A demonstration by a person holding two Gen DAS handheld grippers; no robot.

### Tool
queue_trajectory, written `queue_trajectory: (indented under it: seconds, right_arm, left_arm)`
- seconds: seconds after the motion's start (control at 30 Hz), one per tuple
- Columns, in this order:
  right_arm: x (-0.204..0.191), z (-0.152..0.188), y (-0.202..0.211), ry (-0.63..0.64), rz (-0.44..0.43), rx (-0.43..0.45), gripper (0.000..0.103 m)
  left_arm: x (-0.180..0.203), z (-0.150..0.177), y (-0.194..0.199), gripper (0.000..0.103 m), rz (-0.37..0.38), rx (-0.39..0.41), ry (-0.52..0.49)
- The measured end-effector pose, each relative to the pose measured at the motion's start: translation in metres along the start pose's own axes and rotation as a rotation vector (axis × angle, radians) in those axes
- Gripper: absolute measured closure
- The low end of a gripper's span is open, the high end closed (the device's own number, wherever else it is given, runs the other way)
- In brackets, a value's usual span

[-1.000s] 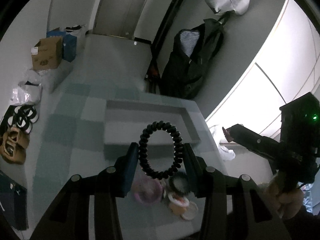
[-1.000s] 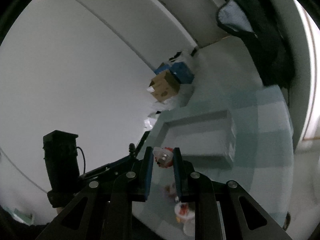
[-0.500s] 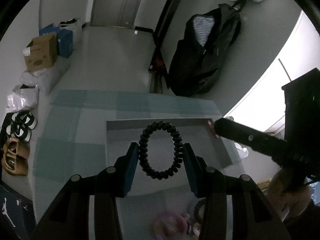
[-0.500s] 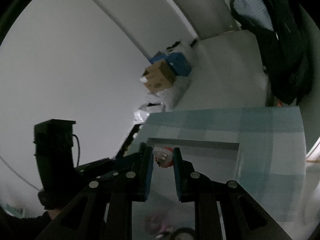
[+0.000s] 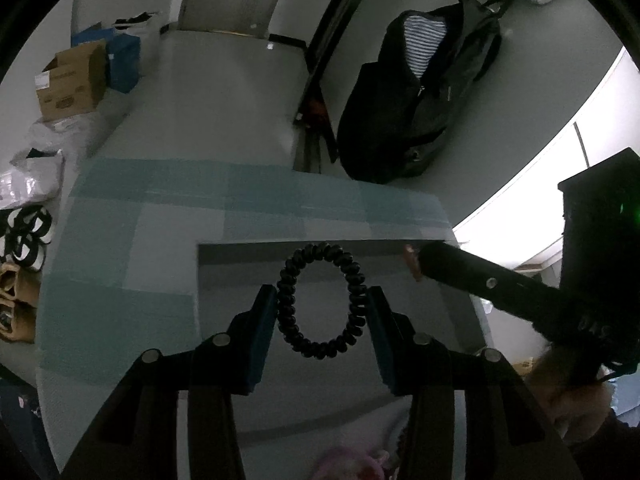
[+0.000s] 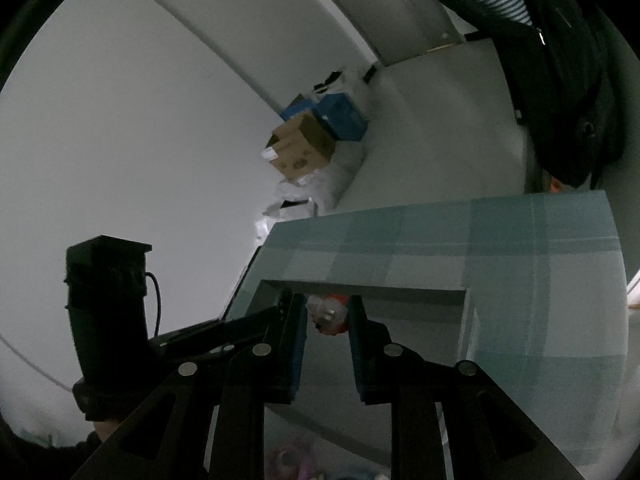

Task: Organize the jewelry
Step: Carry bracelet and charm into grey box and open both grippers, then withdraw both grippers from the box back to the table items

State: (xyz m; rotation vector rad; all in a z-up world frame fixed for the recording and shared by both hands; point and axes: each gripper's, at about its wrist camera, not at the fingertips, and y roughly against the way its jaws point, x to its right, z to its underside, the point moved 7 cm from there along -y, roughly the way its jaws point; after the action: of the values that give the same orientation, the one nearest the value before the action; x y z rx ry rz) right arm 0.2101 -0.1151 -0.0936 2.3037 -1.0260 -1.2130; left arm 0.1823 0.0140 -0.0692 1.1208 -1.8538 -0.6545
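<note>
So the black coil bracelet is pinched upright between the left tongs, held over the gray tray on the checkered table. A small red-and-clear trinket is gripped at the tips of the right tongs, above the same tray's far side.

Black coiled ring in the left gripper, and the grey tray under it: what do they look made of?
Coiled ring: probably smooth, slightly glossy plastic, judging by its telephone-cord spiral, like a spiral hair tie. Grey tray: matte, flat walls with crisp corners; card or plastic, unclear which.
</note>
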Motion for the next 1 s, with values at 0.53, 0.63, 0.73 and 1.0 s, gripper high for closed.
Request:
queue_trajectory:
  seconds: [0.53, 0.63, 0.73, 1.0]
  right_arm:
    - [-0.006, -0.005, 0.037, 0.018, 0.005, 0.102, 0.032]
    - [-0.003, -0.004, 0.045, -0.001, 0.009, 0.104, 0.026]
    - [-0.003, -0.001, 0.056, -0.003, 0.022, 0.118, 0.022]
    - [-0.017, 0.024, 0.087, 0.052, 0.042, 0.136, 0.015]
  left_arm:
    - [0.000, 0.001, 0.018, 0.037, 0.036, 0.046, 0.026]
    - [0.004, 0.000, 0.031, 0.037, 0.007, 0.097, -0.003]
    - [0.009, 0.002, 0.042, 0.037, -0.030, 0.156, -0.039]
    - [0.010, 0.036, 0.059, 0.036, -0.051, 0.167, -0.026]
